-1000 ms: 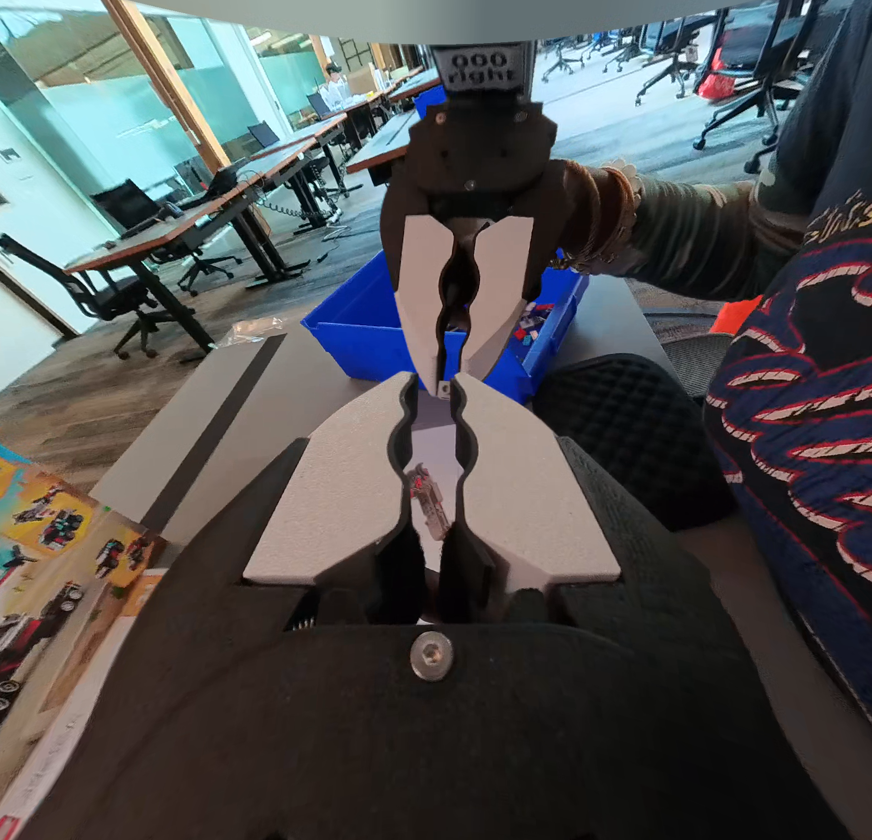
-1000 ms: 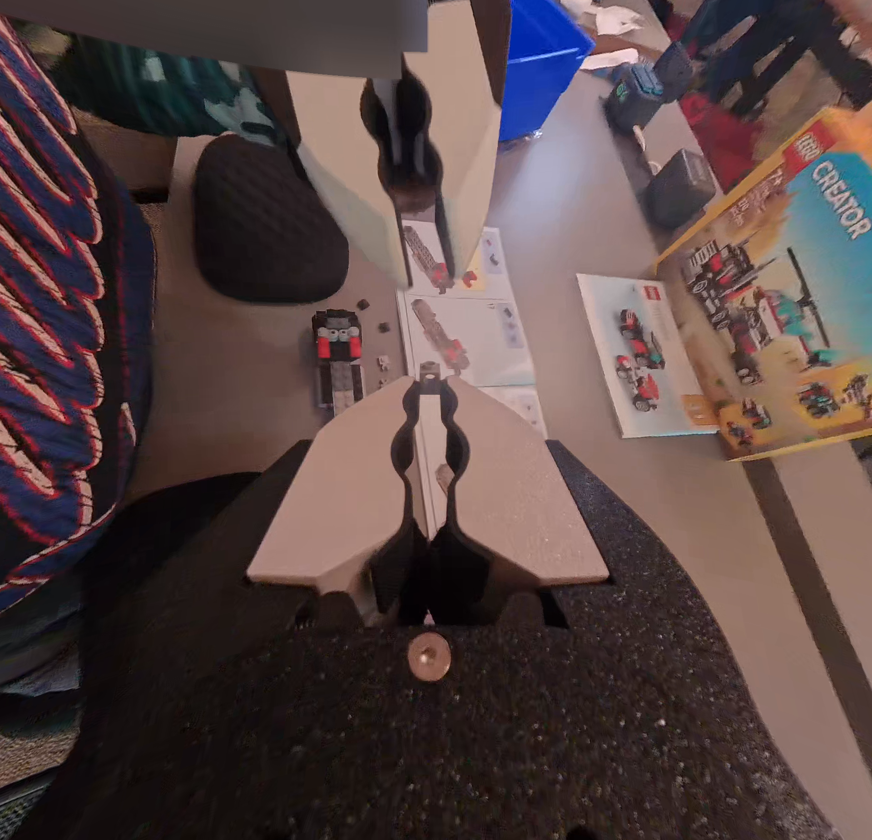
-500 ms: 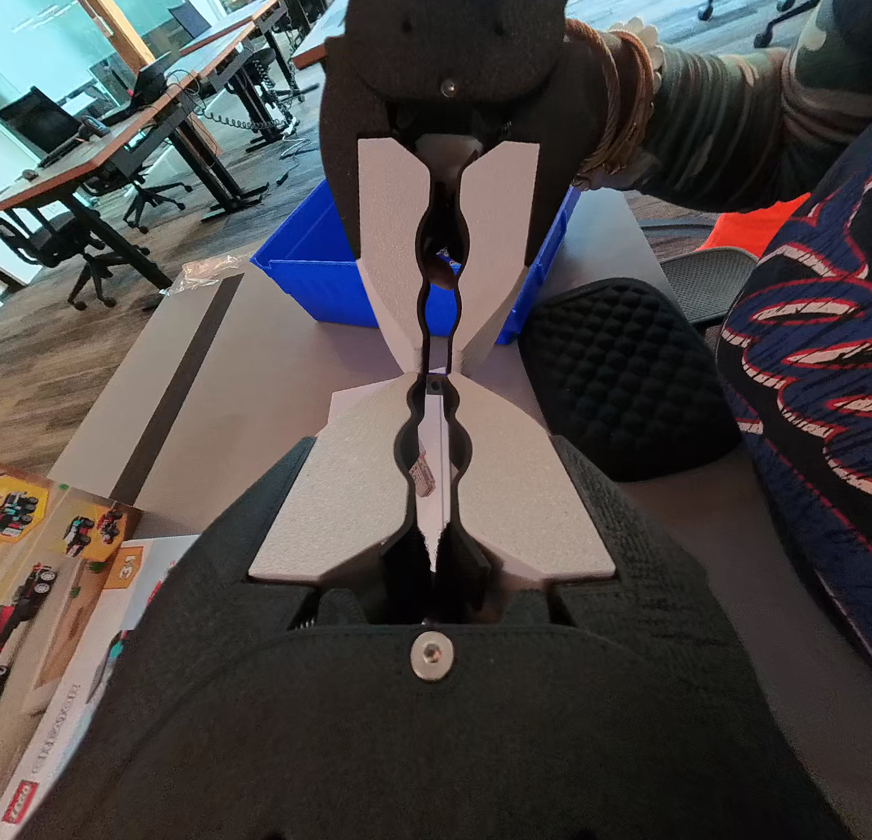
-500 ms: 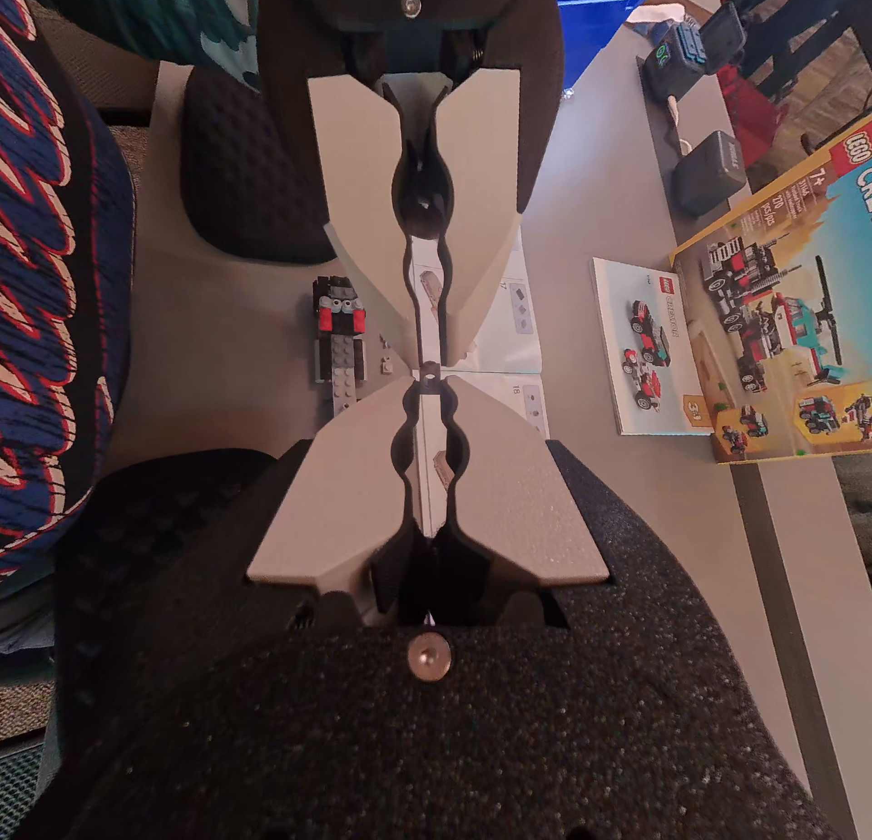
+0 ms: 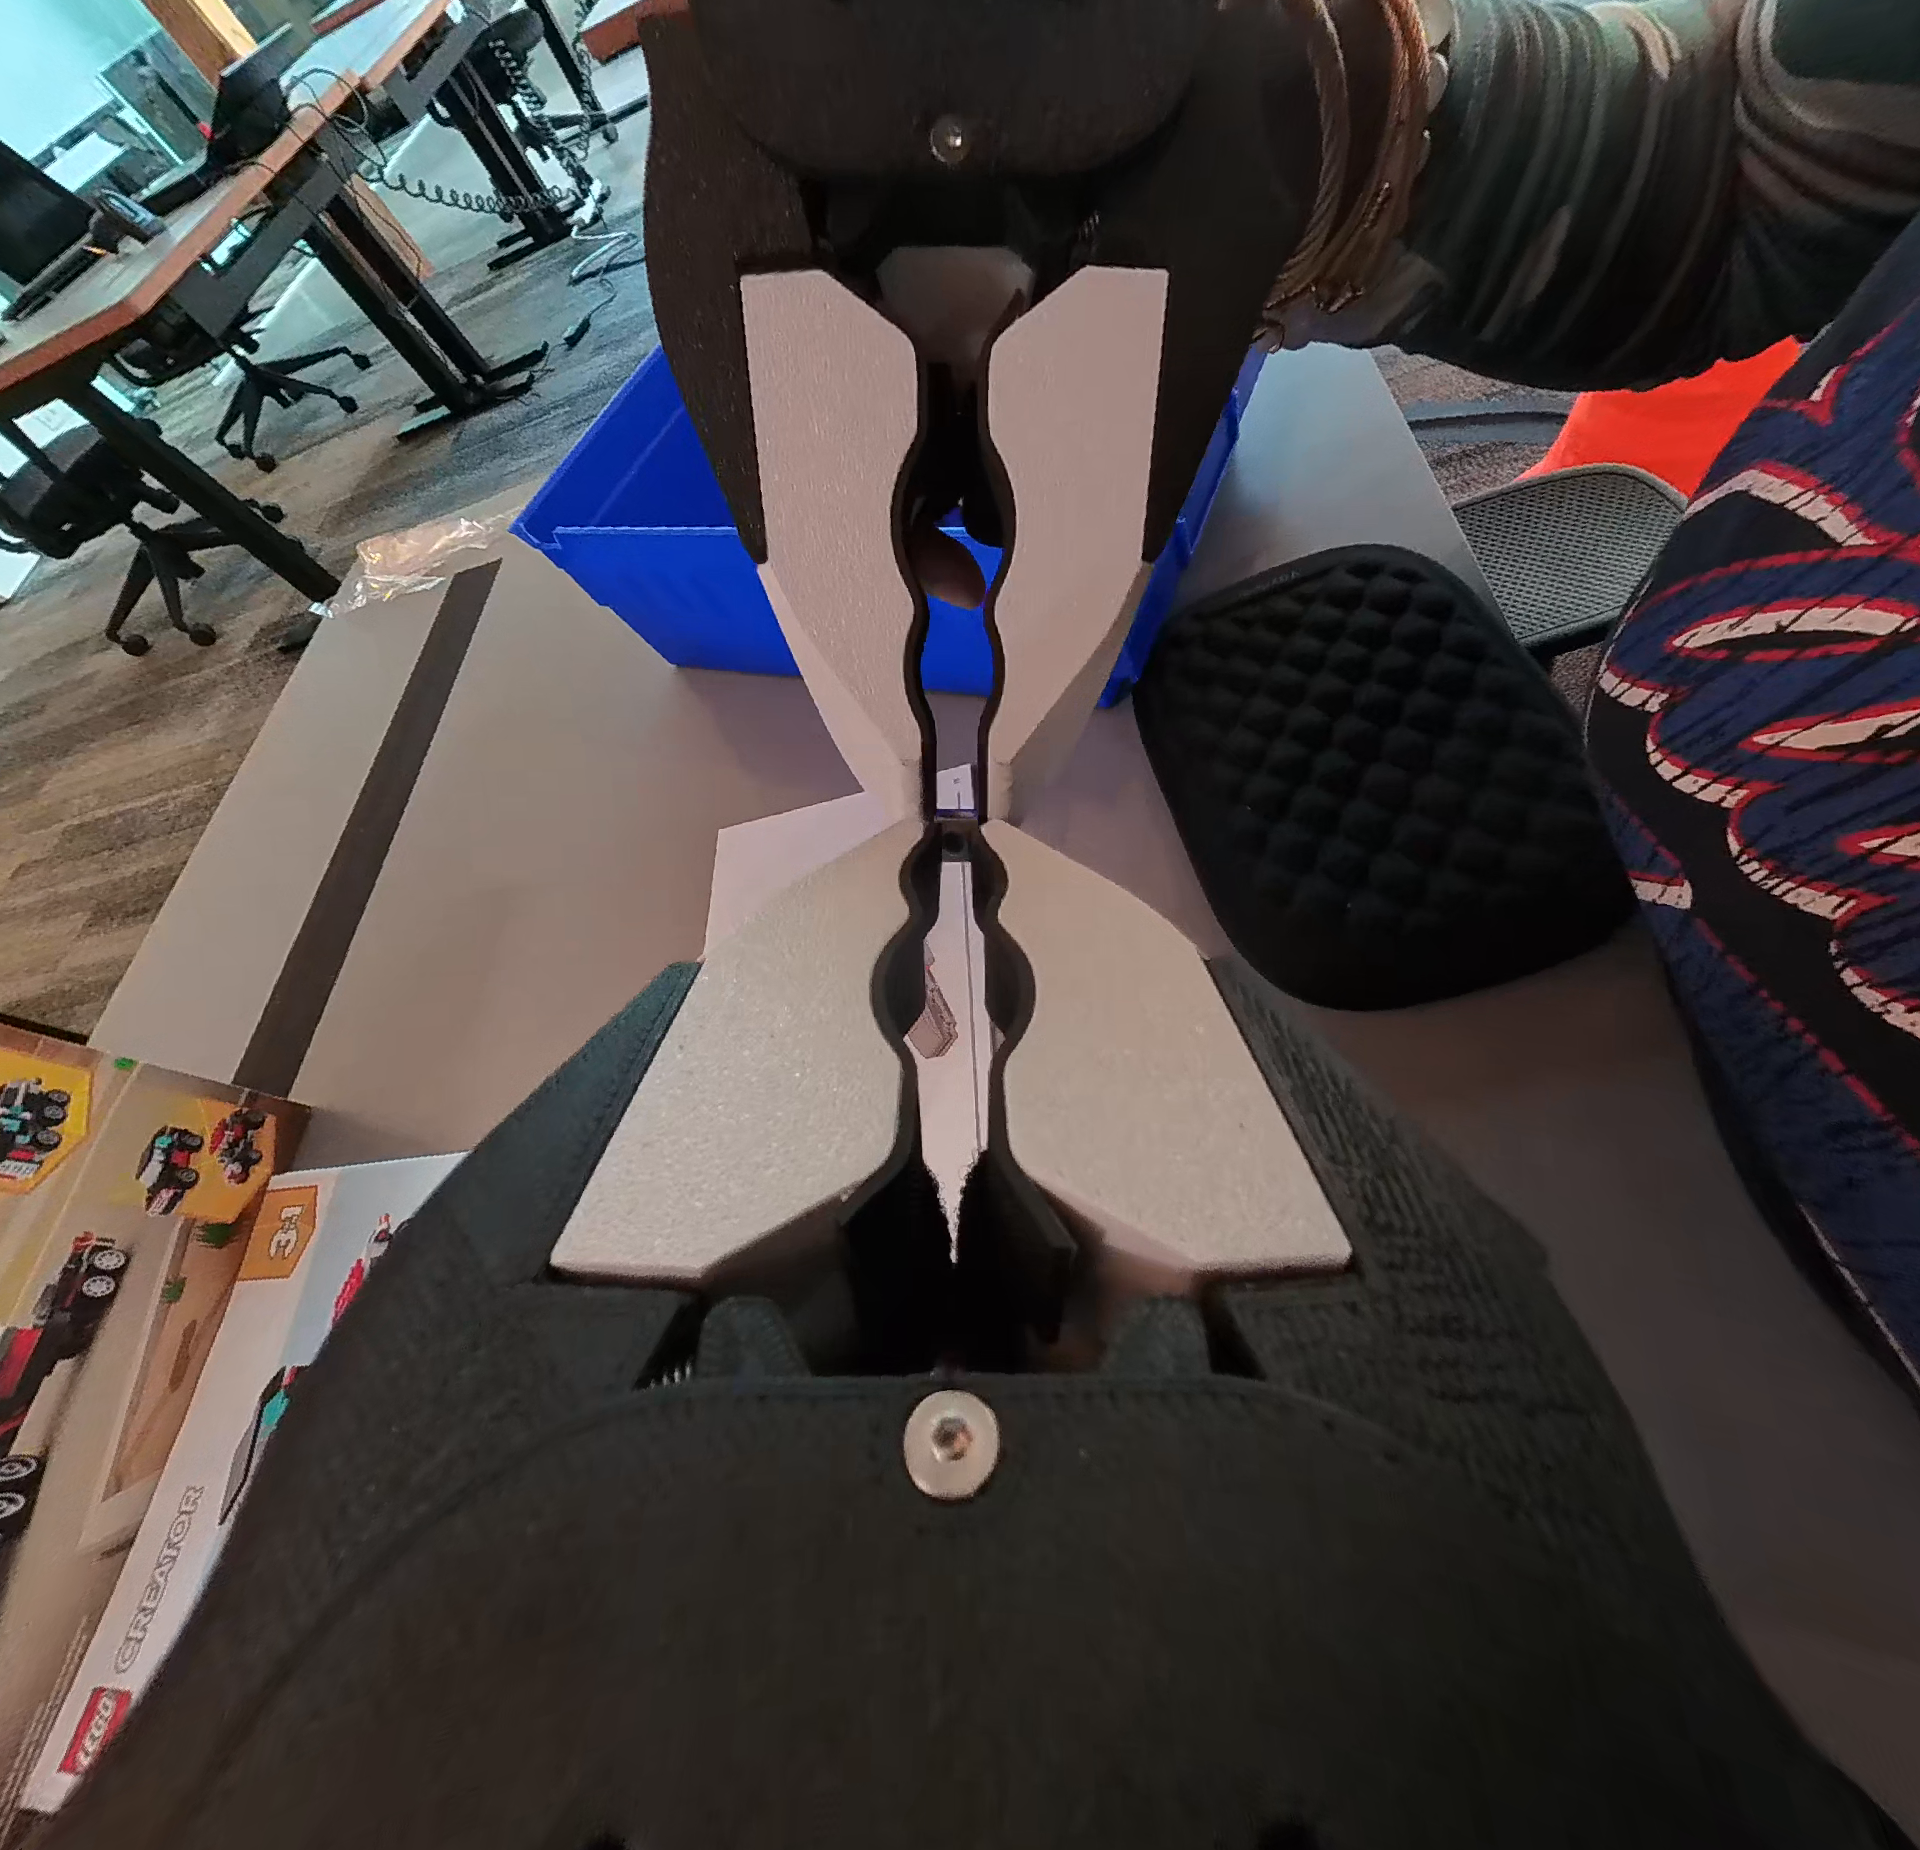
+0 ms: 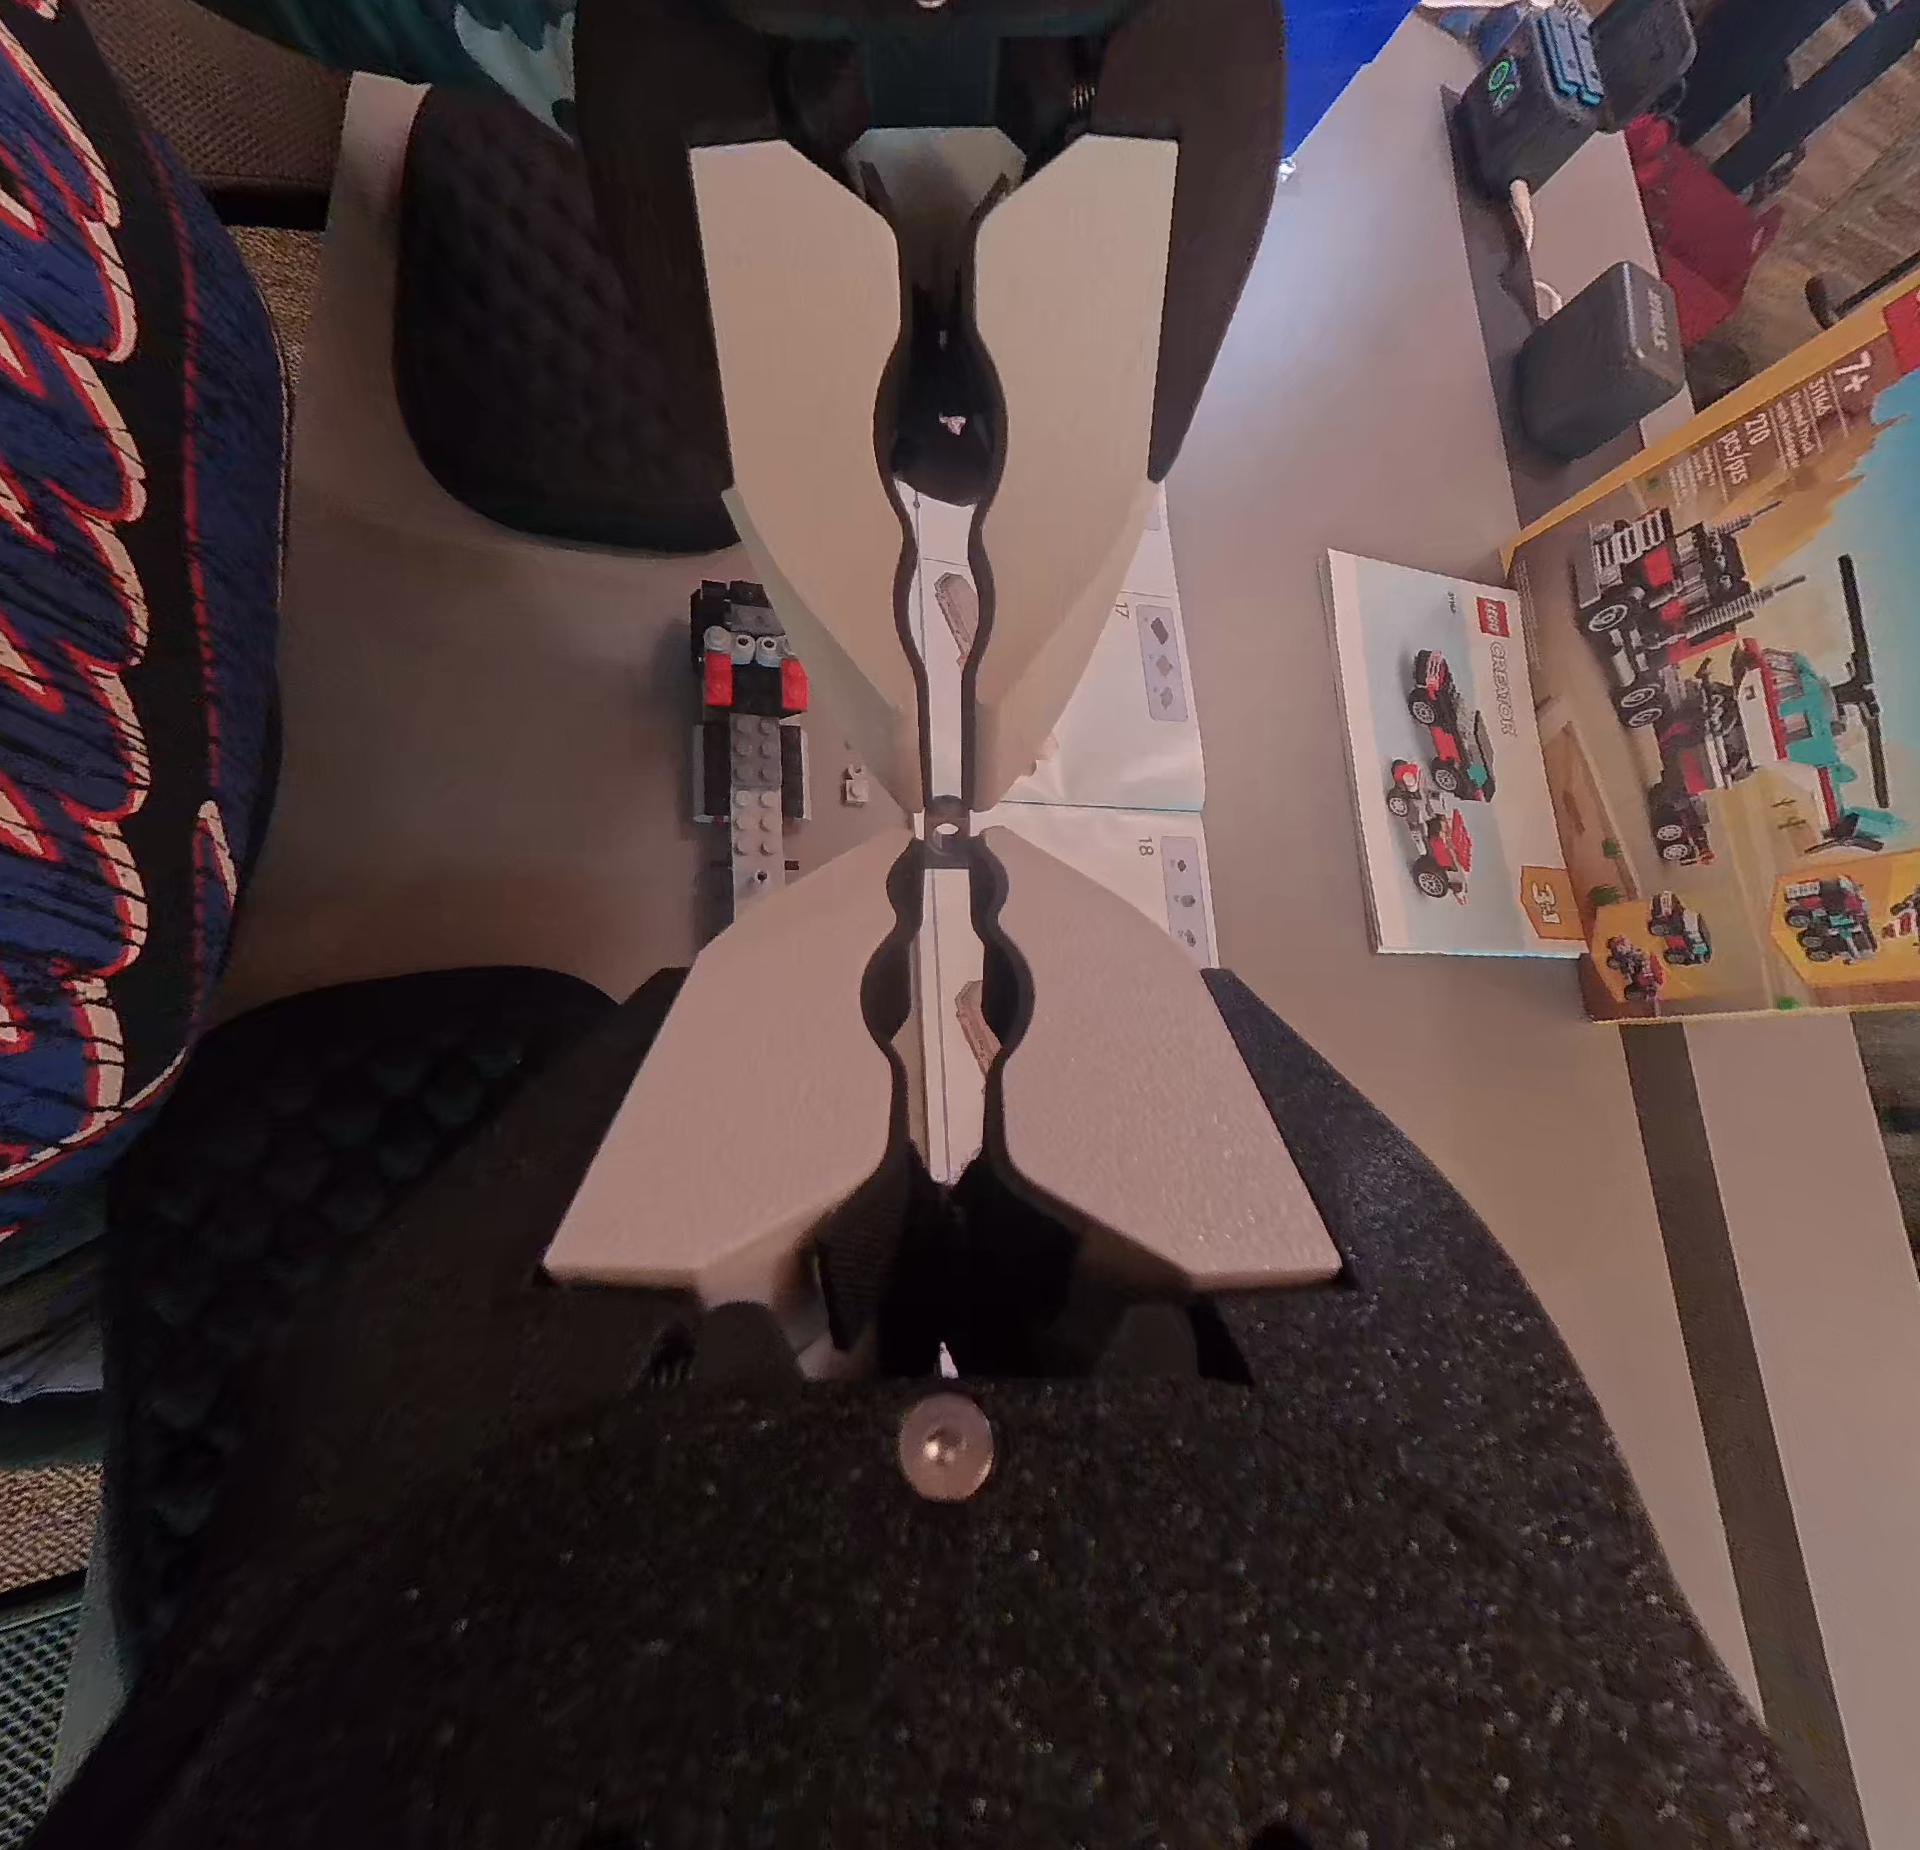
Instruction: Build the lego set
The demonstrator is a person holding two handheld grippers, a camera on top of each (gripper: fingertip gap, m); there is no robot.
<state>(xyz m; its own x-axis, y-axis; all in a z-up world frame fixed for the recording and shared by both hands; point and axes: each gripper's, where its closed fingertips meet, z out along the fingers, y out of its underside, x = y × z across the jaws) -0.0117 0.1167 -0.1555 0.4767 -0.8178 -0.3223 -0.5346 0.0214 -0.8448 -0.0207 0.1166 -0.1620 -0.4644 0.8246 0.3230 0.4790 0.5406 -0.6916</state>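
Left wrist view: the left tongs and the right tongs meet tip to tip above the grey surface. Each pair is clamped on a small dark lego piece at the meeting point; whether this is one piece or two pressed together cannot be told. A blue plastic bin stands behind the right tongs, with a black quilted pad just beside it.

Right wrist view: the same small piece sits between the two sets of tips, over an open white instruction booklet lying flat on the surface. A partly built black, red and grey lego truck rests on the surface just left of the booklet, with one small loose grey piece between them. A second, closed booklet and the yellow and blue set box lie well to the right. Two dark battery-like blocks sit near the far edge.
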